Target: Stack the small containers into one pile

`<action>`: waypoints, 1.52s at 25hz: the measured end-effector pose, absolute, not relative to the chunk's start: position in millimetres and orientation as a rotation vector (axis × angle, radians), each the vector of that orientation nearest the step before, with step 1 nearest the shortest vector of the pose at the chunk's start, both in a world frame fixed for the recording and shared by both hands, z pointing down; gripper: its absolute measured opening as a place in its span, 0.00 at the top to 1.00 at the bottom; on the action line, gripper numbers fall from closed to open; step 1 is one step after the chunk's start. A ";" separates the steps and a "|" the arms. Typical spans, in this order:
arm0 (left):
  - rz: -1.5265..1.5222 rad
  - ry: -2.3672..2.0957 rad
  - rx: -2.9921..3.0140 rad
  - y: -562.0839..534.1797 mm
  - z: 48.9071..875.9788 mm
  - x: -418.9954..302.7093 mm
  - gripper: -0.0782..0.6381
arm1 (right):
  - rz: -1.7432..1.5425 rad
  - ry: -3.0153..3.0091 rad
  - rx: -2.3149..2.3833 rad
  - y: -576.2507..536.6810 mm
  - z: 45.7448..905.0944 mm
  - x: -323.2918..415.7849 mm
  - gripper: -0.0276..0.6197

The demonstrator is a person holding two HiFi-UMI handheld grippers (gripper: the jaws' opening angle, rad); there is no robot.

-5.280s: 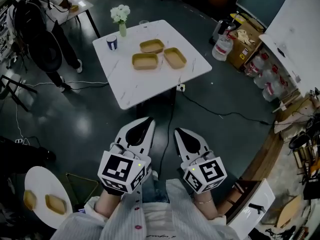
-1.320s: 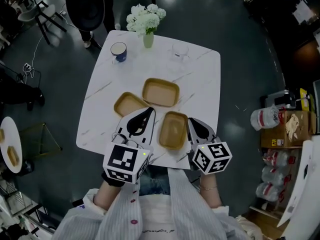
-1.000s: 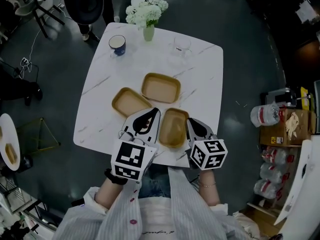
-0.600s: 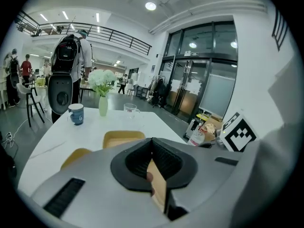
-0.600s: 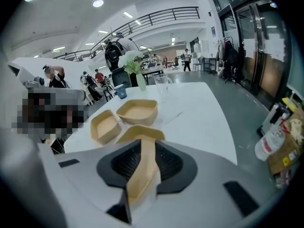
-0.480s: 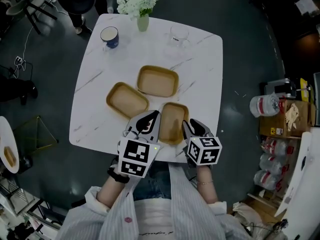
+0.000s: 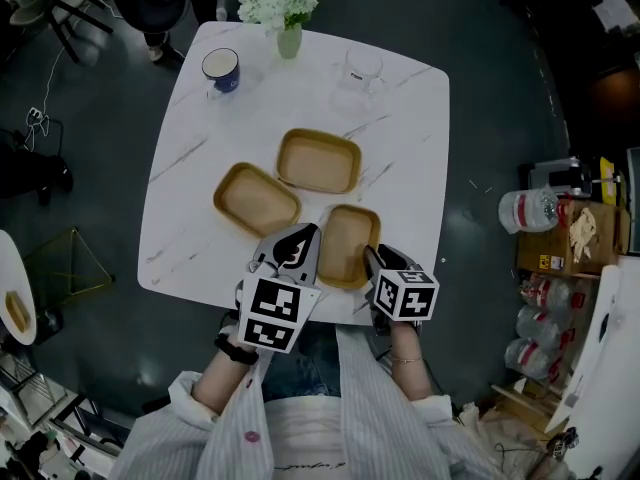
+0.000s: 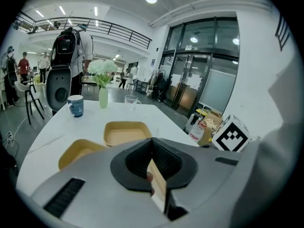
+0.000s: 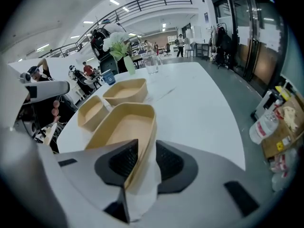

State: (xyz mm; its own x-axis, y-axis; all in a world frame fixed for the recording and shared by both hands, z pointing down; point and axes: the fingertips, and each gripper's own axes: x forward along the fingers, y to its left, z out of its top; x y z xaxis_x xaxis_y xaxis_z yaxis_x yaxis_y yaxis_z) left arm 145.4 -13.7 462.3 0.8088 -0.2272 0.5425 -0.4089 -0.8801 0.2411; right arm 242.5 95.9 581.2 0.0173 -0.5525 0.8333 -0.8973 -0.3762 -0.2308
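The near tray (image 7: 348, 243) lay at the table's (image 7: 200, 198) near edge, between both grippers. The right gripper (image 9: 147, 148) had just been opening, and its spread jaws straddled the tray's thin wall at the near right corner. The left gripper (image 7: 298, 236) hung just beside the tray's left side, its jaws pressed together at the tips. Like the left tray (image 7: 257, 198) and the far tray (image 7: 318, 160), it was a tan, smooth, shallow rectangle with rounded corners. The table was white and veined like marble.

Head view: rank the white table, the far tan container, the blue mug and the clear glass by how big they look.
1. white table
2. far tan container
3. blue mug and clear glass: these look about the same size at the table's far edge, so I won't rank one over the other.
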 end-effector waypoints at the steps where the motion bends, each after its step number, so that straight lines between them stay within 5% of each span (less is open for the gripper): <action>1: 0.733 -0.482 2.645 -14.4 463.0 144.6 0.87 | 1.314 -1.478 1.929 96.5 583.8 241.4 0.77; 12: 0.740 -0.496 2.637 -20.7 463.8 139.8 0.87 | 1.253 -1.435 1.855 95.7 592.7 245.6 0.93; 38: 0.669 -0.843 2.486 -78.7 463.7 64.6 0.87 | 0.959 -1.795 1.658 -35.6 516.4 208.7 0.94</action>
State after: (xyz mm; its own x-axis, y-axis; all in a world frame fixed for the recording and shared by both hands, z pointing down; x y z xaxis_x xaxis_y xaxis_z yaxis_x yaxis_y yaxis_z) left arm 64.6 -78.7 463.7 0.6989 -0.4414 0.5628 -0.6483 -0.7234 0.2377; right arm 208.7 -35.6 516.4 -0.1237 -0.6268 0.7693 -0.9879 0.0045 -0.1552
